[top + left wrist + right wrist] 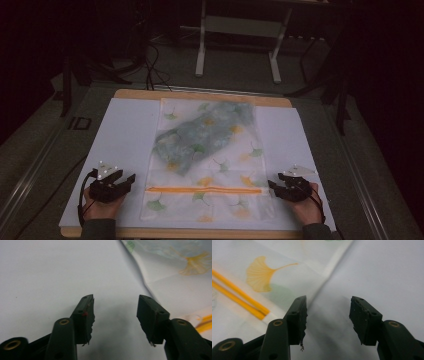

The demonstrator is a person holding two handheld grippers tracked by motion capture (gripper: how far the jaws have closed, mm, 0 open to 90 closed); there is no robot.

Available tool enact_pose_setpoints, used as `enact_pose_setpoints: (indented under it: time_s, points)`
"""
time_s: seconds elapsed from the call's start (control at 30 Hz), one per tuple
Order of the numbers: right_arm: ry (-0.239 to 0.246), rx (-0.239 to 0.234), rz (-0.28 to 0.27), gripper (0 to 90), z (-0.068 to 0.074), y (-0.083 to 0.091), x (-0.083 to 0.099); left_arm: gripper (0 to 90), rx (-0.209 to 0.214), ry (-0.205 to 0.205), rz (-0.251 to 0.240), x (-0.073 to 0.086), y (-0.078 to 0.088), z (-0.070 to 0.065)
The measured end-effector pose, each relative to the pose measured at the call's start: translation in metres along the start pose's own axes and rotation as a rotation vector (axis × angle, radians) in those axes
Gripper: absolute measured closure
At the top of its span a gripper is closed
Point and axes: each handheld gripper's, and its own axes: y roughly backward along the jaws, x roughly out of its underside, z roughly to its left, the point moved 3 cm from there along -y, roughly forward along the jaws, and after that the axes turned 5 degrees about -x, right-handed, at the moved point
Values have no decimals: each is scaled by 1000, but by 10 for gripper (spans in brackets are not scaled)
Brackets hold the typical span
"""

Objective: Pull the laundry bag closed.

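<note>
A translucent zip bag (205, 155) printed with green and yellow ginkgo leaves lies flat on the white sheet (125, 135), with a grey-green cloth (200, 135) inside it. An orange zipper strip (202, 190) runs across the bag near its front end. My left gripper (131, 180) rests on the sheet just left of the zipper's end, open, with nothing between its jaws. My right gripper (270, 185) sits just right of the zipper's other end, also open and empty. In the left gripper view the bag's edge (147, 282) lies to the right; in the right gripper view the zipper (239, 302) lies to the left.
The white sheet covers a wooden board (200, 95) on a dark table. A white metal stand (240, 35) and cables (150, 65) are beyond the table's far edge. Bare sheet lies on both sides of the bag.
</note>
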Motion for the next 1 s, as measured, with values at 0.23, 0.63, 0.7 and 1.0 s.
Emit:
enact_pose_setpoints:
  time_s: [0.23,0.63,0.7,1.0]
  points:
    - [23,-14,-1,486,5,2,-3,555,10,2,30,1,2,3]
    - [44,-54,-2,463,16,-3,-7,553,21,-27,47,2,3,8]
    - [50,-59,0,460,17,-4,-7,553,21,-27,44,2,4,8]
    - [64,-81,20,467,21,-5,-12,575,29,-36,44,1,6,8]
